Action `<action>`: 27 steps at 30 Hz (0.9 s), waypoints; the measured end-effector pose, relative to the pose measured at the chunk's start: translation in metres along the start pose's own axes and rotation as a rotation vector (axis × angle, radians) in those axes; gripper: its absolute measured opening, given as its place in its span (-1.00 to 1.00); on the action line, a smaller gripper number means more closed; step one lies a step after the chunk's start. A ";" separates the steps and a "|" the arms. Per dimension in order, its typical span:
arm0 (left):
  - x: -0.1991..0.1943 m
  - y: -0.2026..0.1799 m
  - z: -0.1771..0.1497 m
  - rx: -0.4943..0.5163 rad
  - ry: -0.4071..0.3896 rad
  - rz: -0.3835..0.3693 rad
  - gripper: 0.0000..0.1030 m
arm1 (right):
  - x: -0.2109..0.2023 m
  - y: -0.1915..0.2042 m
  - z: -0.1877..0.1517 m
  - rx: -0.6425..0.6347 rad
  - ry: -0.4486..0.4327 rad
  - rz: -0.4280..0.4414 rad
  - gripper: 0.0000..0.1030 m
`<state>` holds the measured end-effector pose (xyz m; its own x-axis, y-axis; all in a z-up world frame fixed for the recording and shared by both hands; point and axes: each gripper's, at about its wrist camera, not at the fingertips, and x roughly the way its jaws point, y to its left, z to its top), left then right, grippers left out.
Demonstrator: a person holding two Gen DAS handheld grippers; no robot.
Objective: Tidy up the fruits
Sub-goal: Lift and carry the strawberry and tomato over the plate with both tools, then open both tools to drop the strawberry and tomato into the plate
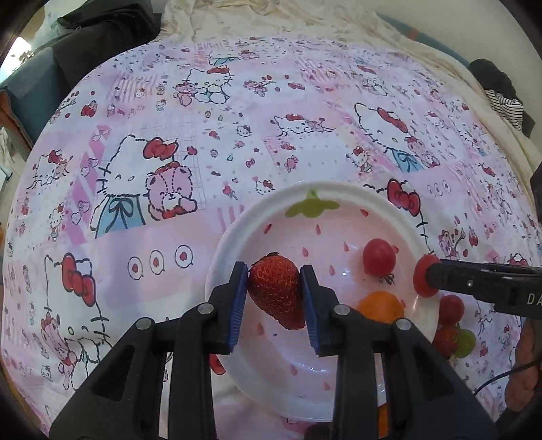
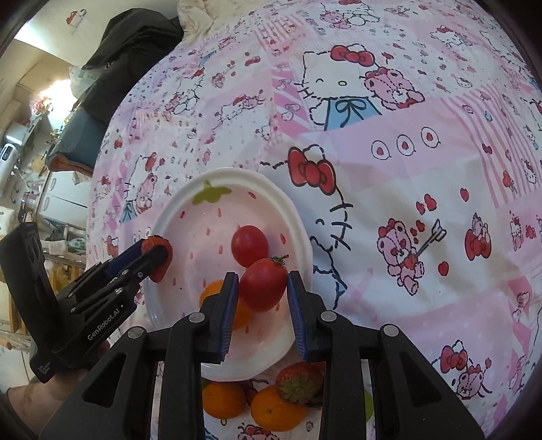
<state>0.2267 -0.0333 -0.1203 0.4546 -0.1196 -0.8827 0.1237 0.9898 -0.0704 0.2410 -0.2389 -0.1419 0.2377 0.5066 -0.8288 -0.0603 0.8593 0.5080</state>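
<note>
Left wrist view: left gripper, jaws clamped on a strawberry, long axis running down toward the camera, leafy end away, hanging over the plate on a patterned bed cover. Right wrist view: right gripper, jaws clamped on a tomato, stem pointing up and away, above the plate's near half, where another tomato and an orange lie; more fruit sits just beside the plate.

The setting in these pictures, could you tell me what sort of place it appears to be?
Probably a home, likely a bedroom: the plate sits on a cartoon-print sheet spread over what looks like a bed, with dark clothes heaped at its far edge and cluttered shelves beyond.
</note>
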 end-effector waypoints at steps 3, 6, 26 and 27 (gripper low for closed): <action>0.001 -0.003 -0.001 0.006 0.010 -0.014 -0.46 | 0.001 0.001 0.001 -0.003 0.000 0.000 -0.38; 0.000 -0.004 -0.001 0.015 0.011 -0.009 -0.46 | 0.001 0.002 0.001 -0.005 0.002 -0.005 -0.37; -0.034 0.004 0.005 -0.037 -0.106 0.005 0.57 | -0.040 0.020 0.008 -0.052 -0.168 0.029 0.76; -0.038 0.006 0.005 -0.039 -0.119 0.007 0.57 | -0.043 0.023 0.008 -0.065 -0.176 0.022 0.75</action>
<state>0.2150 -0.0232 -0.0851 0.5572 -0.1184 -0.8219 0.0863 0.9927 -0.0844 0.2373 -0.2413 -0.0931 0.4014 0.5103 -0.7606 -0.1284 0.8535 0.5050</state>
